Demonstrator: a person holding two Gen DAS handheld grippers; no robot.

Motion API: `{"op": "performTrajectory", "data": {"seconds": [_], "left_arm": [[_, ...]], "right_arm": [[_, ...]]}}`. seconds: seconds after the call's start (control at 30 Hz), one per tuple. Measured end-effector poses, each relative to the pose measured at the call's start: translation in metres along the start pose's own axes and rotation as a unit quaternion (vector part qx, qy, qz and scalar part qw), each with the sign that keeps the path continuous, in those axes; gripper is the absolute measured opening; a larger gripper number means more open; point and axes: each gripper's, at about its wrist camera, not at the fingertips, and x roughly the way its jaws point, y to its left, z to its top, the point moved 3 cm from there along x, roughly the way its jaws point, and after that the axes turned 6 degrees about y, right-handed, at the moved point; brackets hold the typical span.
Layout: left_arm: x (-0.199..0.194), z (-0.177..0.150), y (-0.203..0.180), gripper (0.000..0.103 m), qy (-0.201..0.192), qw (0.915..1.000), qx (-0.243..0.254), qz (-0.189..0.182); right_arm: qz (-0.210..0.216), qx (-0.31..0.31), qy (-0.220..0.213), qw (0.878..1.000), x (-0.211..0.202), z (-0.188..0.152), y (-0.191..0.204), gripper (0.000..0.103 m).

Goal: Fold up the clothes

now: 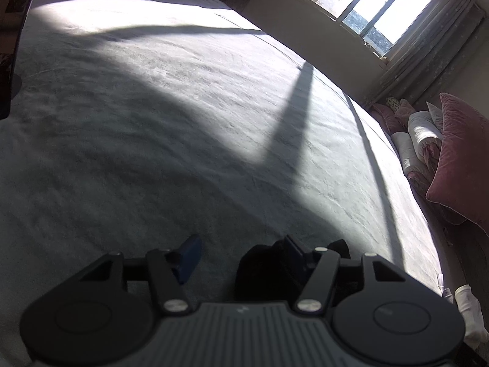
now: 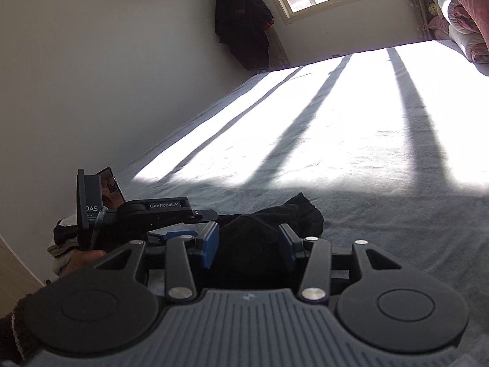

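Spreading across both views, the grey bed (image 2: 351,183) carries a small black garment (image 2: 275,220) bunched at its near edge. The right gripper (image 2: 249,243) stands part-open with the cloth between its blue pads (image 2: 211,241); whether they press it I cannot tell. The left gripper (image 1: 241,257) is likewise part-open, cloth against one finger only. Flattening the garment before folding seems wise. Its shape stays indistinct in shadow.
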Motion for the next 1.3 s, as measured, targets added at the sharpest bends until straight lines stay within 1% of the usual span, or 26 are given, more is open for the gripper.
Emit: {"op": "performTrajectory", "data": {"seconds": [0.07, 0.13, 0.23, 0.27, 0.3, 0.33, 0.37, 0.4, 0.43, 0.47, 0.57, 0.7, 0.87, 1.07, 1.2, 1.3], "left_arm": [[0.002, 0.001, -0.002, 0.059, -0.006, 0.9998, 0.016, 0.002], [0.003, 0.002, -0.002, 0.058, -0.009, 0.9997, 0.024, 0.000], [0.004, 0.000, -0.003, 0.052, -0.006, 0.9993, 0.036, -0.004], [0.004, -0.001, -0.004, 0.048, -0.006, 0.9991, 0.042, -0.005], [0.004, -0.002, -0.005, 0.039, -0.004, 0.9988, 0.049, -0.008], [0.005, -0.003, -0.007, 0.035, -0.001, 0.9984, 0.055, -0.012], [0.005, -0.004, -0.008, 0.025, 0.004, 0.9981, 0.059, -0.016], [0.006, -0.006, -0.008, 0.013, 0.010, 0.9977, 0.063, -0.021], [0.006, -0.007, -0.010, 0.011, 0.013, 0.9974, 0.066, -0.024], [0.006, -0.007, -0.011, 0.010, 0.010, 0.9974, 0.067, -0.024], [-0.001, -0.007, -0.012, 0.008, -0.005, 0.9976, 0.065, -0.024], [-0.015, -0.004, -0.012, 0.007, -0.027, 0.9978, 0.052, -0.029], [-0.038, -0.004, -0.002, 0.007, -0.034, 0.9978, 0.035, -0.045], [-0.062, -0.007, 0.007, 0.007, -0.038, 0.9967, 0.049, -0.052], [-0.072, -0.012, 0.015, 0.007, -0.019, 0.9965, 0.049, -0.064], [-0.078, -0.020, 0.021, 0.007, 0.008, 0.9948, 0.046, -0.090]], "right_arm": [[-0.013, -0.007, -0.002, 1.000, 0.011, 0.003, 0.001, 0.048], [-0.014, 0.005, 0.001, 1.000, 0.018, 0.002, -0.002, 0.048], [-0.016, 0.026, 0.009, 0.999, 0.031, -0.001, -0.007, 0.048], [-0.018, 0.031, 0.012, 0.999, 0.035, -0.003, -0.008, 0.048], [-0.020, 0.034, 0.017, 0.999, 0.038, -0.005, -0.009, 0.048], [-0.022, 0.037, 0.022, 0.999, 0.042, -0.008, -0.009, 0.048], [-0.024, 0.038, 0.026, 0.999, 0.044, -0.010, -0.010, 0.048], [-0.028, 0.036, 0.029, 0.999, 0.045, -0.012, -0.009, 0.043], [-0.031, 0.034, 0.032, 0.998, 0.047, -0.013, -0.009, 0.036], [-0.033, 0.032, 0.033, 0.998, 0.047, -0.013, -0.009, 0.020], [-0.039, 0.036, 0.021, 0.998, 0.042, -0.009, -0.010, 0.014], [-0.056, 0.033, -0.008, 0.998, 0.027, -0.002, -0.012, 0.012], [-0.084, 0.021, -0.043, 0.995, -0.001, 0.007, -0.018, 0.012], [-0.105, 0.017, -0.067, 0.992, -0.033, 0.009, -0.027, 0.012], [-0.121, 0.011, -0.076, 0.990, -0.054, 0.006, -0.034, 0.012], [-0.130, 0.007, -0.074, 0.989, -0.066, 0.001, -0.039, 0.012]]}}
